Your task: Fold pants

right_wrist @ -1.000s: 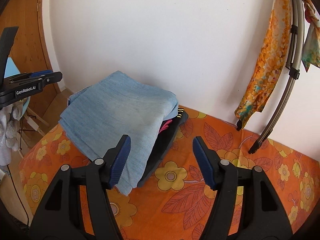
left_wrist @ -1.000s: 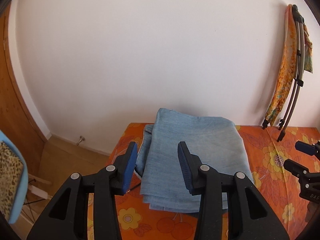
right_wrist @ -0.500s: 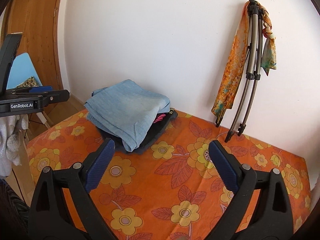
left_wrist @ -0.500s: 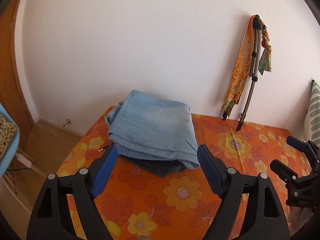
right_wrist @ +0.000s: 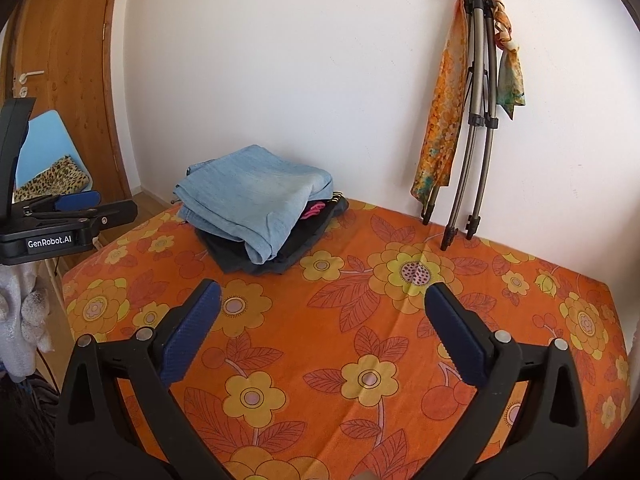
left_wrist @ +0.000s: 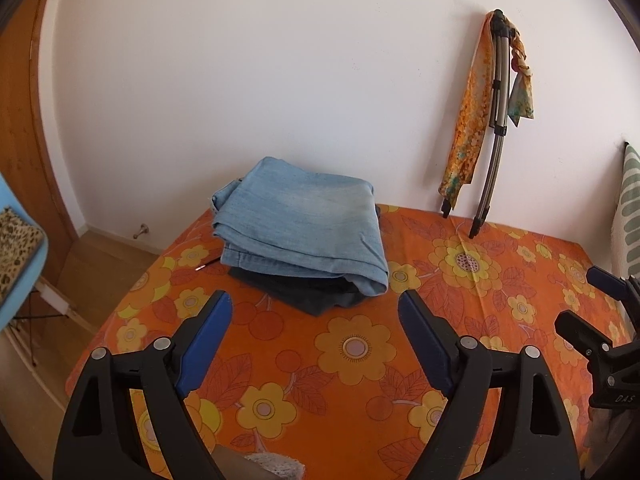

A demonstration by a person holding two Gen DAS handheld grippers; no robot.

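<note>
Nearest in the left wrist view, the left gripper [left_wrist: 314,310] hangs above the orange flowered bedspread [left_wrist: 360,360] with its blue-padded fingers [left_wrist: 206,340] spread wide and nothing between them. The right wrist view shows the same of the right gripper [right_wrist: 322,310] — jaws released, gripping nothing, over a bare stretch of the cover. Each gripper also shows from the side in the other's camera: the right one at the right edge of the left view, the left one at the left edge of the right view, well apart from each other.

Beyond both sets of fingers, toward the far left corner of the bed, the folded light-blue denim pants [left_wrist: 304,224] lie as the top layer of a small stack. Under them sits a dark folded garment [left_wrist: 308,292], and in the right view a bit of pink fabric [right_wrist: 314,210] peeks from the stack's right side — what piece it belongs to is hard to tell. Neither gripper touches the pile.

Farther back, against the white wall [left_wrist: 260,80], a folded tripod [right_wrist: 474,120] stands with its feet on the bedspread, an orange patterned scarf [right_wrist: 440,120] draped over it. At far left are a wooden door [right_wrist: 60,80] and a blue chair [right_wrist: 44,136] holding a leopard-print item [right_wrist: 52,180].
</note>
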